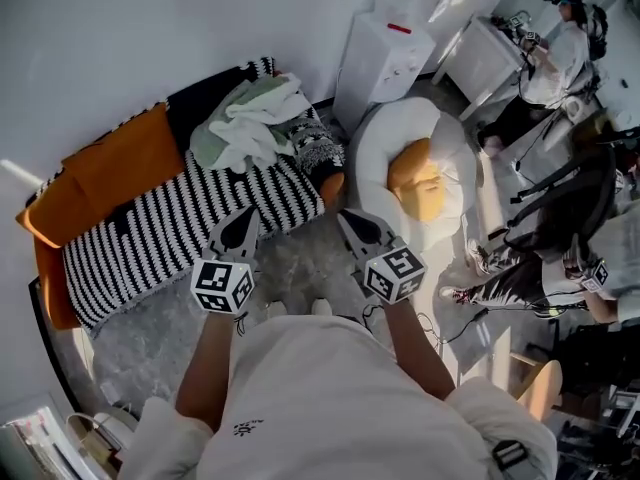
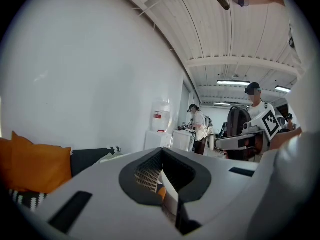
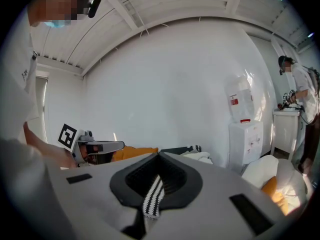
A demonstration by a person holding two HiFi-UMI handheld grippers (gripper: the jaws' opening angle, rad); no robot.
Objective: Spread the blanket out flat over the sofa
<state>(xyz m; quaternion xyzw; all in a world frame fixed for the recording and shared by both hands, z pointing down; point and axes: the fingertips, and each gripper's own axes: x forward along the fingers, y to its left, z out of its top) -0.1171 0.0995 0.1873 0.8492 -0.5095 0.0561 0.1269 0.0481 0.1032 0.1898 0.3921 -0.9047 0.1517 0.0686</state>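
A black-and-white striped blanket [image 1: 170, 228] lies over the seat of an orange sofa [image 1: 110, 173] and hangs down its front. On its right end sits a crumpled pile of white and pale green cloth [image 1: 250, 118]. My left gripper [image 1: 248, 216] points at the blanket's front edge, jaws together, with nothing visibly held. My right gripper [image 1: 347, 218] is shut just off the blanket's right corner, over the floor. In the left gripper view, my left gripper [image 2: 167, 194] shows stripes and orange through its slit. In the right gripper view, my right gripper [image 3: 152, 199] shows a striped strip there.
A white water dispenser [image 1: 385, 53] stands against the wall right of the sofa. Beside it lies a white round cushion bed [image 1: 400, 128] with an orange pillow [image 1: 420, 183]. A person [image 1: 560, 48] works at a table far right, and others sit lower right [image 1: 540, 268].
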